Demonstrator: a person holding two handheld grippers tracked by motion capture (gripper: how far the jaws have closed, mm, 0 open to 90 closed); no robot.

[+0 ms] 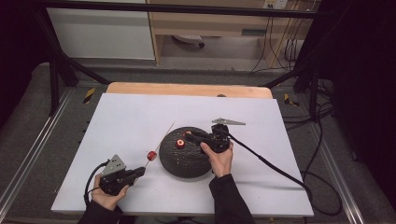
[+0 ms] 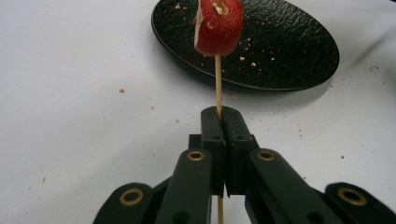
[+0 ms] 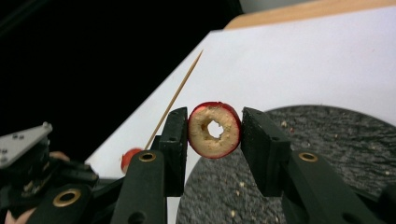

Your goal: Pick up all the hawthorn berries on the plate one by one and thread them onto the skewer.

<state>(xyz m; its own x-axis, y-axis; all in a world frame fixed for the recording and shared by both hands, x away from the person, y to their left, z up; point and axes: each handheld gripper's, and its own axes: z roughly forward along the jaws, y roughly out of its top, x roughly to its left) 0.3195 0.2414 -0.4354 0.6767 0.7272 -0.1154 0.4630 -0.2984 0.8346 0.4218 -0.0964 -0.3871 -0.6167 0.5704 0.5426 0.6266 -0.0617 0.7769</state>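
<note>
Nearest the person, the left gripper (image 1: 135, 172) sits low over the front-left of the white counter (image 1: 116, 121), held in the left hand (image 1: 108, 195). Its fingers (image 2: 214, 135) are pressed tight together w/ a thin wooden skewer (image 2: 217, 86) clamped between them. The skewer runs up & away from the fingers, tip pointing toward the far side of the counter. One red fruit slice (image 2: 219, 27) is threaded on it a short way past the fingers, just beside the near-left rim of the black plate (image 2: 289, 51); from the left gripper view it hangs over that rim.

Mid-counter: the plate is round, dark, textured, w/ pale crumbs on it & more crumbs scattered on the white surface around it.

Over the plate's far-left part, the right gripper (image 1: 187, 135), held by the right hand (image 1: 219, 158), carries a second red slice (image 3: 215, 129). It's ring-shaped, pale flesh w/ a hole through the middle, red skin at the edge. The right fingers (image 3: 175, 149) are narrow, one each side of the ring, touching or very nearly so; prob. gripping it. Slice is lifted off the plate, hole facing the camera.

Farther back: bare white counter, then a wood strip (image 1: 187, 88) along its far edge.
</note>
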